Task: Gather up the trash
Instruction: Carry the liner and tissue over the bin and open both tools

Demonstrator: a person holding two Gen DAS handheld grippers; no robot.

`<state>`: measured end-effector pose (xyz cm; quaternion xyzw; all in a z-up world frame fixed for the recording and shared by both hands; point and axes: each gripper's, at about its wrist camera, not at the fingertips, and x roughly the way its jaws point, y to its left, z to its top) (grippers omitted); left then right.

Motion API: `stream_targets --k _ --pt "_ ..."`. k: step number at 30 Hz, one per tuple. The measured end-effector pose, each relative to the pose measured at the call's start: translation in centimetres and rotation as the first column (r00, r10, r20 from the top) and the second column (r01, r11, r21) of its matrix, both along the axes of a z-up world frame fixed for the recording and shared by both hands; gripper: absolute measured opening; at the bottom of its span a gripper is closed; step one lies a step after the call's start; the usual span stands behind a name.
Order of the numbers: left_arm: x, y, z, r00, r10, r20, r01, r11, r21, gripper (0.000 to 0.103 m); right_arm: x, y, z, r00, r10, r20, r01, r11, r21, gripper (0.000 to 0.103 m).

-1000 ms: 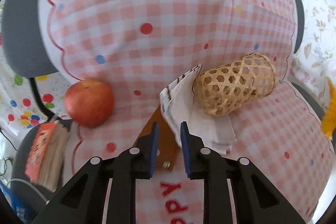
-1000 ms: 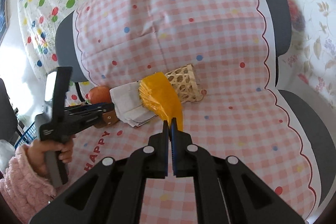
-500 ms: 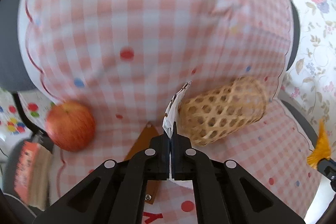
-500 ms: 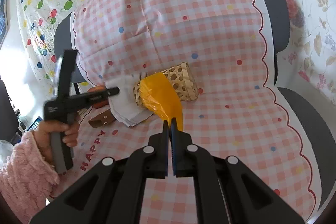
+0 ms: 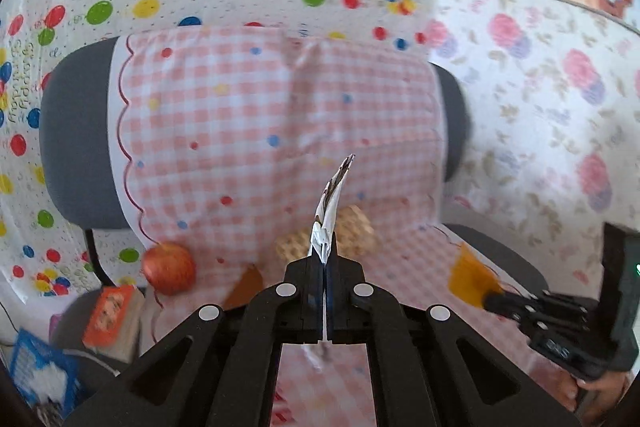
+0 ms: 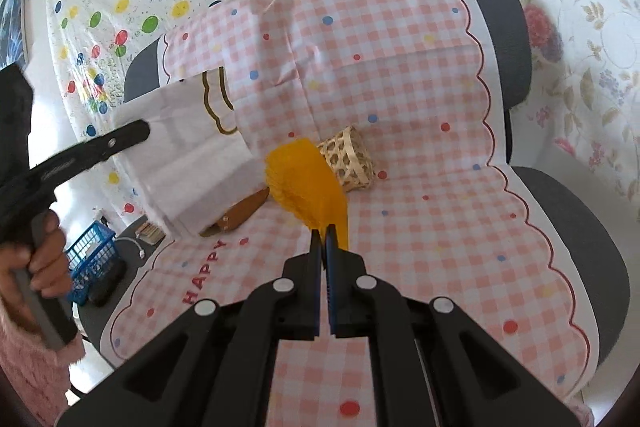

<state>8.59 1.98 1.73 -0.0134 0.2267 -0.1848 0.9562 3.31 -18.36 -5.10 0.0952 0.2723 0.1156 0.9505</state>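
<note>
Left to right, right wrist view unless noted.

- Person's hand (image 6: 38,255), pink fuzzy sleeve, gripping the left gripper (image 6: 138,131); fingers clamped tight on a folded white paper sheet with a brown scalloped line (image 6: 196,155), held in the air above the seat. Left wrist view: same sheet edge-on (image 5: 328,215) between the closed left gripper (image 5: 324,263).
- Blue plastic basket (image 6: 90,247) on the floor.
- Red apple (image 5: 170,269) at the seat's left edge.
- Brown leather-like flat piece (image 6: 240,213) on the seat.
- Pleated orange paper fan-shaped scrap (image 6: 308,183), pinched at its lower edge by the right gripper (image 6: 324,239), fingers closed on it.
- Woven bamboo basket (image 6: 350,159), lying on its side, behind the orange scrap.
- Grey chair under pink gingham cloth (image 6: 420,131).
</note>
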Motion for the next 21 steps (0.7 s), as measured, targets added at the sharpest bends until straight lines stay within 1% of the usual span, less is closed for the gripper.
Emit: stream_targets --k 4,6,9,12,15,17,18,20,21 --pt "-3.3 -2.3 -1.5 0.999 -0.051 0.003 0.051 0.999 0.019 0.001 -1.9 -0.9 -0.4 0.999 -0.035 -0.013 0.035 0.999 -0.006 0.002" --pt "-4.8 -3.7 -2.0 0.996 -0.09 0.003 0.09 0.996 0.026 0.001 -3.2 -1.8 -0.7 0.997 -0.07 -0.02 0.069 0.997 -0.019 0.002" --pt "-6.2 -5.9 -2.6 0.986 -0.165 -0.012 0.165 0.986 0.014 0.001 -5.3 -3.6 -1.2 0.991 -0.13 -0.038 0.128 0.991 -0.038 0.002" --pt "-7.6 -8.4 -3.1 0.968 -0.247 -0.031 0.247 0.969 -0.012 0.001 -7.7 -5.8 -1.8 0.978 -0.201 -0.051 0.199 0.979 -0.052 0.002" --pt "-9.0 -10.9 -3.6 0.945 -0.325 -0.034 0.324 0.946 -0.026 0.001 -10.5 -8.3 -2.3 0.957 -0.282 -0.063 0.278 0.958 -0.065 0.002" --pt "-10.0 -12.7 -4.2 0.927 -0.373 -0.035 0.372 0.927 -0.039 0.001 -12.7 -10.0 -2.7 0.937 -0.342 -0.073 0.338 0.939 -0.066 0.002" --pt "-10.6 -13.9 -4.5 0.911 -0.409 -0.045 0.407 0.912 -0.051 0.001 -13.9 -10.9 -2.9 0.925 -0.371 -0.079 0.367 0.928 -0.062 0.002" --pt "-11.3 -15.5 -4.9 0.89 -0.452 -0.055 0.449 0.891 -0.063 0.001 -15.7 -12.3 -3.4 0.906 -0.413 -0.089 0.409 0.91 -0.059 0.002" --pt "-11.9 -16.5 -5.1 0.875 -0.481 -0.059 0.477 0.876 -0.067 0.001 -16.6 -13.0 -3.7 0.896 -0.434 -0.094 0.43 0.901 -0.063 0.002"
